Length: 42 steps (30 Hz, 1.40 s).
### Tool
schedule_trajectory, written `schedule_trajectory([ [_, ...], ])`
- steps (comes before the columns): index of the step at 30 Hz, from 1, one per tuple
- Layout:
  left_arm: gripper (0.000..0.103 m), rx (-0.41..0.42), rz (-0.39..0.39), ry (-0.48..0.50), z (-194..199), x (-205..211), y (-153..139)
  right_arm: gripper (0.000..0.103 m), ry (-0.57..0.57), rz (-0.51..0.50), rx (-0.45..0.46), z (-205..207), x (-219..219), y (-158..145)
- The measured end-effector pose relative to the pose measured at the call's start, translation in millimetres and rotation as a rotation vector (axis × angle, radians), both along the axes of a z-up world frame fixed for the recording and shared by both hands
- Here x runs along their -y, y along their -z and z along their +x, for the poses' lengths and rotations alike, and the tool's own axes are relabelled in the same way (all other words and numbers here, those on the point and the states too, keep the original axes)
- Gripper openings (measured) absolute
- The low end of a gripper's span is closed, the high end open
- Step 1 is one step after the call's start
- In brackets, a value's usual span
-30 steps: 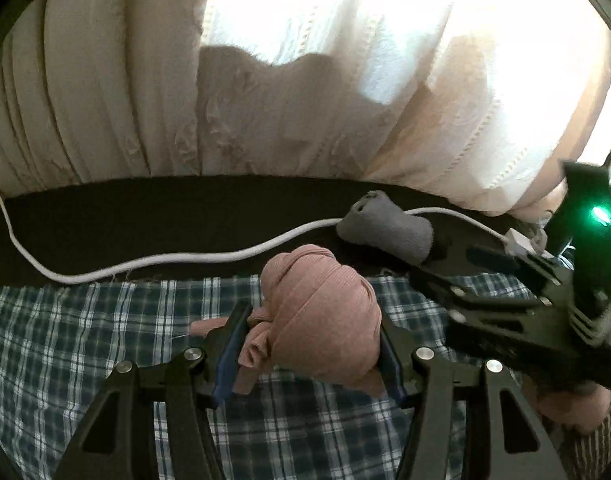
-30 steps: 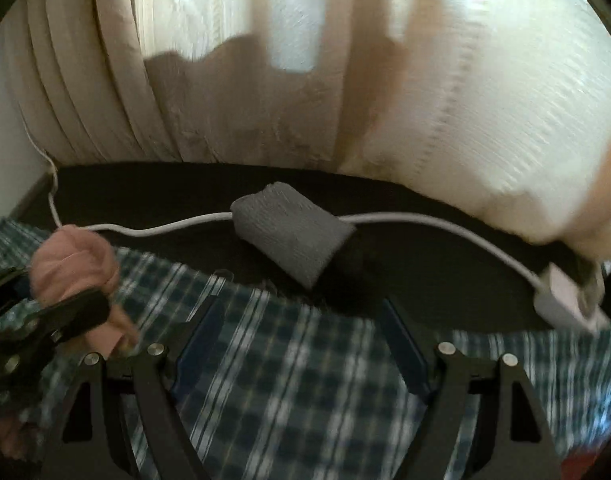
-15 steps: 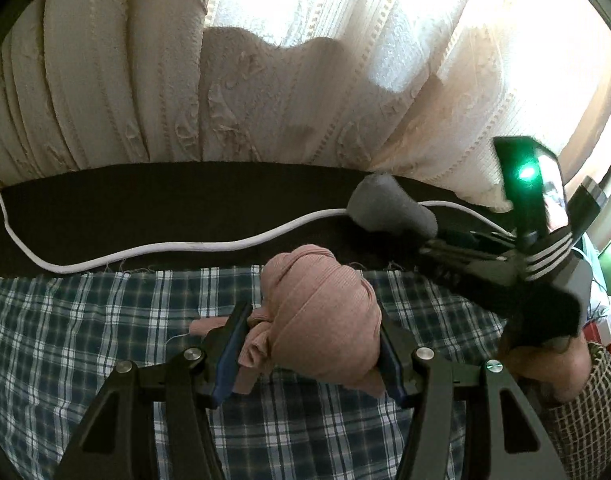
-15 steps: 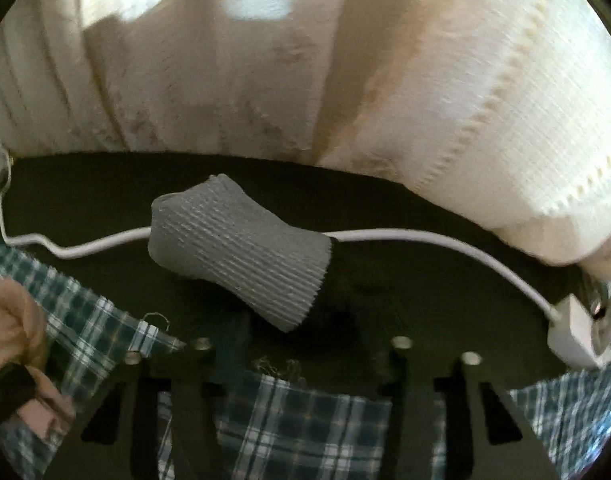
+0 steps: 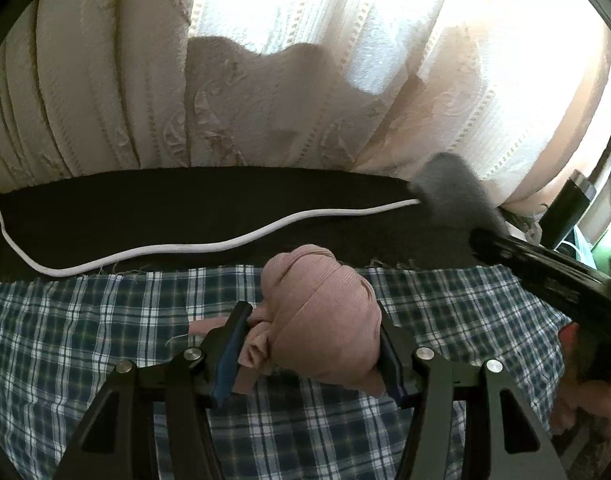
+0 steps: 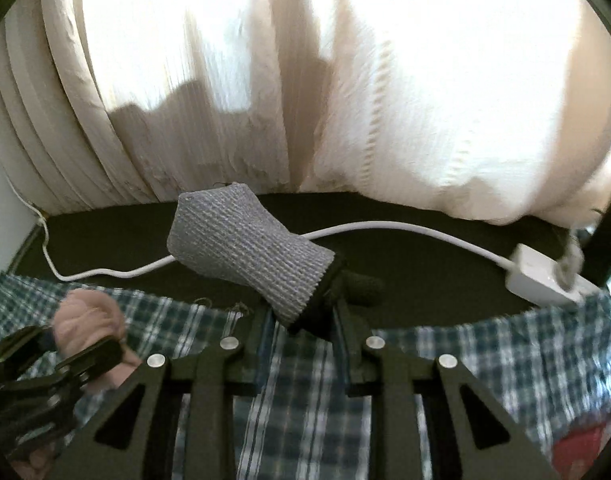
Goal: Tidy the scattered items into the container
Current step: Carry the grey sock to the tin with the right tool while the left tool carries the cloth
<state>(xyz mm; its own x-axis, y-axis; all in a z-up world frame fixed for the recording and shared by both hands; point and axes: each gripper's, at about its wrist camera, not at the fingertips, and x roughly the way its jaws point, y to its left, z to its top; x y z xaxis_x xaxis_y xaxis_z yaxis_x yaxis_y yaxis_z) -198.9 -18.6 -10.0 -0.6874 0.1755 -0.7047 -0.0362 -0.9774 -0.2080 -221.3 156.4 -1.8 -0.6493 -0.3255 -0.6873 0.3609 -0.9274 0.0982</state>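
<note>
Right gripper [image 6: 305, 316] jaws are closing on the dark cuff end of a rolled grey sock [image 6: 251, 252], which is clamped between them above the black cloth [image 6: 425, 264]. Left gripper [image 5: 305, 352] grips a rolled pink sock [image 5: 321, 320] over the plaid cloth [image 5: 85, 320]. Both socks are picked up; neither is deposited, and no container is visible in either view. A white cable [image 6: 405, 230] and its adapter [image 6: 541, 276] lie just behind the grey sock, a likely snag.
</note>
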Motion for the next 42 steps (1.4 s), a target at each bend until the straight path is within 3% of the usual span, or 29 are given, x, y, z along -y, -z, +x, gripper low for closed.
schedule_trajectory([
  [12, 0.06, -0.051, -0.011, 0.068, 22.9, -24.6, -17.6, 0.029, 0.17, -0.117, -0.072, 109.2, -105.3, -48.6],
  [22, 0.06, -0.047, -0.052, 0.183, 47.8, -79.3, -25.5, 0.029, 0.315, -0.159, -0.137, 186.3, -183.7, -59.5],
  [32, 0.06, -0.045, 0.007, 0.413, 82.2, -187.1, -44.0, 0.029, 0.588, -0.198, -0.174, 272.8, -300.6, -51.2],
  [42, 0.06, -0.031, 0.057, 0.595, 98.3, -302.9, -57.5, 0.029, 0.658, -0.209, -0.138, 288.8, -351.0, -23.7],
])
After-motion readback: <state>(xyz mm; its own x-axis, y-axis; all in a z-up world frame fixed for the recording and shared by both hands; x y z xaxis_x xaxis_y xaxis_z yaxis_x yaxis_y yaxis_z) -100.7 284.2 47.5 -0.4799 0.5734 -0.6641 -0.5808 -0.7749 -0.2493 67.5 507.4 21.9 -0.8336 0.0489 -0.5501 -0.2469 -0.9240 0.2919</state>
